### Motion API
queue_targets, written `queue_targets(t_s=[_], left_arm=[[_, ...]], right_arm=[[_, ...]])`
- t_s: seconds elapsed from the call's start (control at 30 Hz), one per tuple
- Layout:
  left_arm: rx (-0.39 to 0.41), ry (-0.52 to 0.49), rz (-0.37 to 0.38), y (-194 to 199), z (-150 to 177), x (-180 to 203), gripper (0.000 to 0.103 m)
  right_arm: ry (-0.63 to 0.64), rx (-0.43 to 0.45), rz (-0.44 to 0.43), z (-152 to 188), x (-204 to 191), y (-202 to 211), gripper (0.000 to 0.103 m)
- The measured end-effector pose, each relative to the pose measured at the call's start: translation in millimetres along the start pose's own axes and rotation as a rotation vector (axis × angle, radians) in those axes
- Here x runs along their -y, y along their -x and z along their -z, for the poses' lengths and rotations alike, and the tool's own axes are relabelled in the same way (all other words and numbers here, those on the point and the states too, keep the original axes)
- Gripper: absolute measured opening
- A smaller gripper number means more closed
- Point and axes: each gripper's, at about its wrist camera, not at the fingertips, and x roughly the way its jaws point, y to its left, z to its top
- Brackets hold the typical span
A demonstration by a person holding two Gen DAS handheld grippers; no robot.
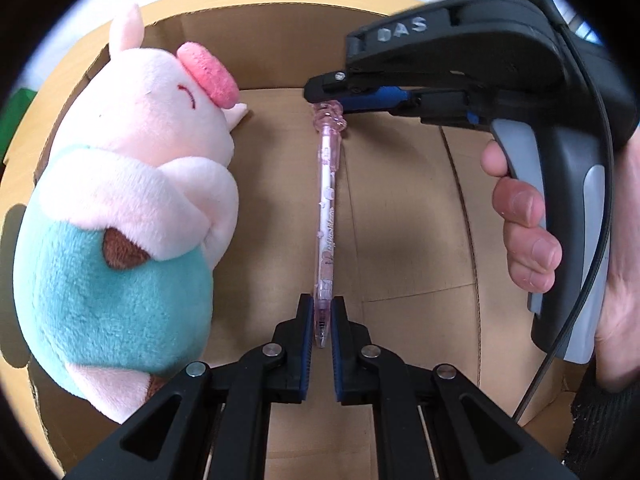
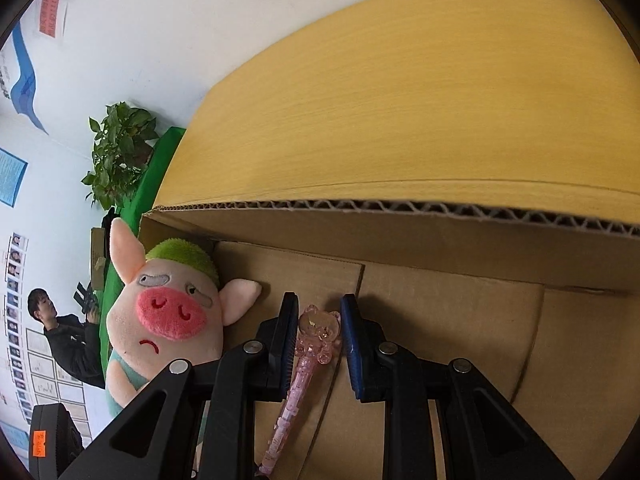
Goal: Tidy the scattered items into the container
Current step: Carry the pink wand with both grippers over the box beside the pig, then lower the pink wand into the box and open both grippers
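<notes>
Both grippers held one pink pen inside the cardboard box.
The left gripper (image 1: 322,322) clamped the pen (image 1: 329,204) at its tip; the right gripper (image 2: 319,334) pinched its bear-shaped top. A plush pig (image 1: 120,216) lay beside it in the cardboard box (image 1: 404,216).

I see a yellow wood-grain table (image 2: 400,100) carrying an open cardboard box (image 2: 440,236), whose corrugated rim sits just in front of the bare tabletop. Nothing else that I can make out lies directly on the wood; a green cloth (image 2: 156,168) borders its far edge.
</notes>
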Motion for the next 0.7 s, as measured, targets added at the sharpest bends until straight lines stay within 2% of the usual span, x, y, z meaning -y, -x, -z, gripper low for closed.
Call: queue_targets(t_s=[0.4, 0.47, 0.53, 0.57, 0.7], left_arm=[[0.008, 0.024, 0.004, 2.2, 2.7, -2.2, 0.009], [0.008, 0.020, 0.003, 2.6, 5.5, -0.9, 0.010], [0.007, 0.007, 0.001, 3.4, 8.6, 1.4, 0.010], [0.010, 0.005, 0.000, 4.7, 10.2, 2.2, 0.011], [0.046, -0.001, 0.008, 17.9, 17.5, 6.2, 0.011]], right_arm=[[0.019, 0.016, 0.016, 1.9, -5.2, -5.1, 0.027], [0.017, 0.021, 0.019, 1.3, -6.1, -3.4, 0.035], [0.013, 0.031, 0.032, 2.0, -6.7, 0.5, 0.058], [0.010, 0.036, 0.038, 1.9, -6.1, 2.9, 0.063], [0.004, 0.052, 0.040, 3.6, -5.9, 16.4, 0.064]])
